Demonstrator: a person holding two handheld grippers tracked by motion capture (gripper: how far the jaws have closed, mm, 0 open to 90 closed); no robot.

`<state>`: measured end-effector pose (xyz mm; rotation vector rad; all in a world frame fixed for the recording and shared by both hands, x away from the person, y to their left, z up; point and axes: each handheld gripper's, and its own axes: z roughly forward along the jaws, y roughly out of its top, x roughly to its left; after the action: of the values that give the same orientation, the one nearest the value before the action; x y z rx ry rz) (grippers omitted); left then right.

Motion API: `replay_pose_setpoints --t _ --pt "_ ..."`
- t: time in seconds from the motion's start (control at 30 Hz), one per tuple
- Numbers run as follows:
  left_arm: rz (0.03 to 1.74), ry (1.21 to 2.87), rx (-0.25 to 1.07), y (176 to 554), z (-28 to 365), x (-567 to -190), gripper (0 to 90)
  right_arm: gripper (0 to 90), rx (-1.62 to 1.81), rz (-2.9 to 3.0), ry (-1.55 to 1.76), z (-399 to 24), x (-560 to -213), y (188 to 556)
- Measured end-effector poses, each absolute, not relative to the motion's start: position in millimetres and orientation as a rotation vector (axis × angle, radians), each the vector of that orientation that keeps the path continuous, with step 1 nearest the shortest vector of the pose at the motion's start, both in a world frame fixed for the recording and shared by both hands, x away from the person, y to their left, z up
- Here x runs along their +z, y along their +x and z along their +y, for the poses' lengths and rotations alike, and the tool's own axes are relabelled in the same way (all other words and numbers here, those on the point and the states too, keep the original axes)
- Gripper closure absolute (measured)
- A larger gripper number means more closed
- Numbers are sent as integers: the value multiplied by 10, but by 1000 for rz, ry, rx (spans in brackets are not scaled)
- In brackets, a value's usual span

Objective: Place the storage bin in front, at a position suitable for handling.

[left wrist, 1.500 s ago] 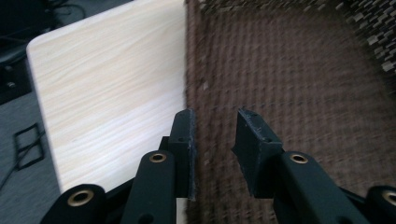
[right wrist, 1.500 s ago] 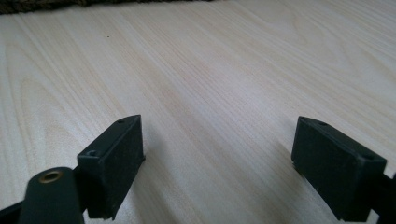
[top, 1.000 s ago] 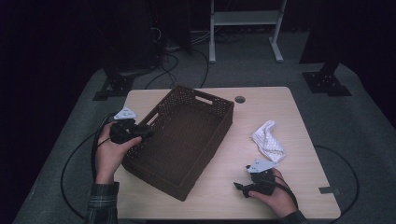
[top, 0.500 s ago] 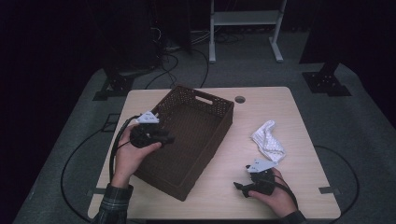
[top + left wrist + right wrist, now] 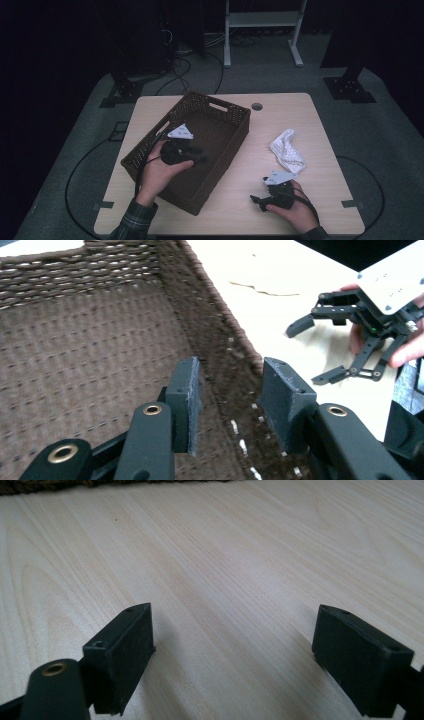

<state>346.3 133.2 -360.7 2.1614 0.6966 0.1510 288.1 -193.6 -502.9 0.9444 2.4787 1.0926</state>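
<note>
Basket (image 5: 220, 120), the brown woven one, sits on the worktop (image 5: 300, 107), turned at a slant, w/ one corner near the front edge & the handle end toward the back. In the high view my left gripper (image 5: 200, 152) hangs over the inside of the basket, w/ my left hand (image 5: 157, 172) behind it over the near-left wall. In the left gripper view its fingers (image 5: 186, 402) stand part way apart w/ nothing between them; they grip nothing & I see the basket floor & the inner wall right under them, but I can't tell if a tip touches the weave. My right gripper (image 5: 257, 200) rests low at the front right of the worktop, held by my right hand (image 5: 295, 210), well apart from the basket's near corner. In the right gripper view its fingers (image 5: 122, 652) are spread wide over bare wood, grasping nothing. A white cloth (image 5: 287, 150) w/ small dots lies crumpled on the worktop, right of the basket & just behind my right gripper, not touching the basket. A small round hole (image 5: 257, 106) sits near the worktop's back edge.
</note>
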Motion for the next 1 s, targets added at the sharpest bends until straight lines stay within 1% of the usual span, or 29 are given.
replay_pose_setpoints --t 0.1,0.27,0.53,0.67,0.73,0.9,1.0 --pt "683 2169 149 3437 1242 -3636 570 159 1095 2476 945 -1935 -5031 2881" --pt "643 2216 164 3439 1148 -3698 580 160 1092 2479 944 -1936 -5029 2881" --pt "627 2249 169 3449 1028 -3775 577 160 1092 2479 938 -1936 -5030 2883" --pt "599 2261 160 3446 988 -3826 588 160 1094 2477 940 -1934 -5031 2883" --pt "585 2271 150 3445 974 -3858 614 160 1095 2477 941 -1933 -5031 2883" --pt "546 2275 167 3429 964 -3926 612 160 1095 2477 942 -1933 -5031 2882" --pt "538 2257 137 3428 975 -3976 617 160 1095 2478 943 -1933 -5032 2881"
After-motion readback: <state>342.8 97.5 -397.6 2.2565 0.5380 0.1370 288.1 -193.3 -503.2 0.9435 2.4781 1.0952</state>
